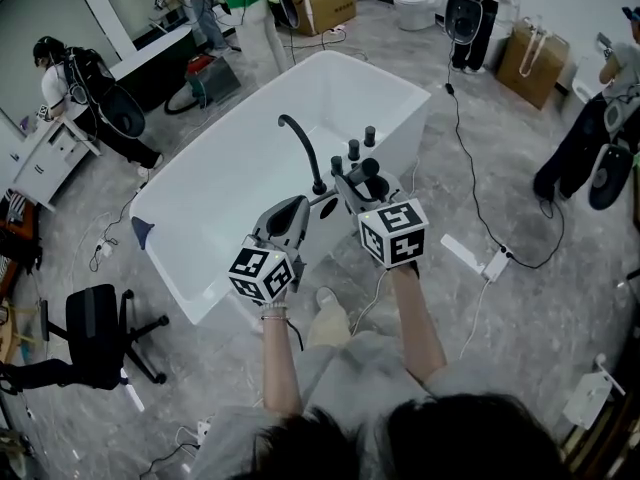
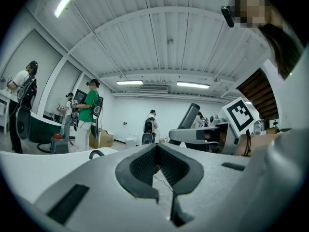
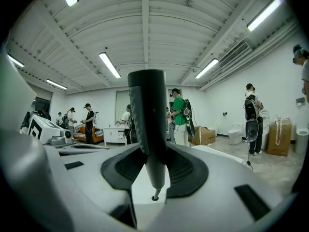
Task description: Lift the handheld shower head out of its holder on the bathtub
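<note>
Now shower head (image 3: 147, 115) in right hand-held gripper (image 3: 154, 172)

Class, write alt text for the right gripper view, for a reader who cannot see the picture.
The right tool is shut on a dark shower head, which stands upright between its jaws. Behind it is a large white room with long ceiling lights, where a person in a green shirt and several others stand.
</note>
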The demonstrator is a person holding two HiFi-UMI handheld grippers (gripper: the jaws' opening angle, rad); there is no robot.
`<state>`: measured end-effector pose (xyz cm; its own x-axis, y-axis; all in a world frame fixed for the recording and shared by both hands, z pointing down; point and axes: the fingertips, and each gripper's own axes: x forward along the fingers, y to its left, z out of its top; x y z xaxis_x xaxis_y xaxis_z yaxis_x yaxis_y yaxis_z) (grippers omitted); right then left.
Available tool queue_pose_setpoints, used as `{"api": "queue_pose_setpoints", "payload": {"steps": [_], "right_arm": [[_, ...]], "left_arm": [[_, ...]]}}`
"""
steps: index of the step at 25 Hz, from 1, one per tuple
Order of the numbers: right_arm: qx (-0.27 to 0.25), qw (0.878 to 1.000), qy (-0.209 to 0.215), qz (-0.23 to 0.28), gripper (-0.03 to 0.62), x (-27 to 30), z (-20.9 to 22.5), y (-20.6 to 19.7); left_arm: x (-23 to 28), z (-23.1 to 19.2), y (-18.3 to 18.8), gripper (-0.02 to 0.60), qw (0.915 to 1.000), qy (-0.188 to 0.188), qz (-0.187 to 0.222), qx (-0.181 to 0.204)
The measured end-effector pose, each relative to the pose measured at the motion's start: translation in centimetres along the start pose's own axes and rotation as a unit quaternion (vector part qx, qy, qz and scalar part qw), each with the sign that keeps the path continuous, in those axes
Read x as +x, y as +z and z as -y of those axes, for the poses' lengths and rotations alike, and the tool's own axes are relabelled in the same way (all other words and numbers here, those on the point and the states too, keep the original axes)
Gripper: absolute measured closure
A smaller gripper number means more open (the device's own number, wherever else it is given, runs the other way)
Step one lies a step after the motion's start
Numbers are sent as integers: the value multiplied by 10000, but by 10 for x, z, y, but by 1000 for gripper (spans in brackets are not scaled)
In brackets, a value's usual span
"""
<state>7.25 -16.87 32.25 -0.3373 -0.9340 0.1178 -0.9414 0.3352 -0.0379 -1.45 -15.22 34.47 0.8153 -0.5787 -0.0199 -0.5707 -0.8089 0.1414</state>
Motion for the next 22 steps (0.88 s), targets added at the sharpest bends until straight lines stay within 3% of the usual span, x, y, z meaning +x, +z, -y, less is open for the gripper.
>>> {"api": "queue_pose_setpoints", "payload": {"steps": [12, 22], "right_arm": [[29, 10000, -49, 69, 462, -26, -1, -5], [-46, 9998, 173, 104, 462, -21, -8, -4]], "left_arm": [[-5, 33, 0, 577, 9999, -95, -34, 80], [-14, 25, 1, 577, 9997, 189, 24, 147]]}}
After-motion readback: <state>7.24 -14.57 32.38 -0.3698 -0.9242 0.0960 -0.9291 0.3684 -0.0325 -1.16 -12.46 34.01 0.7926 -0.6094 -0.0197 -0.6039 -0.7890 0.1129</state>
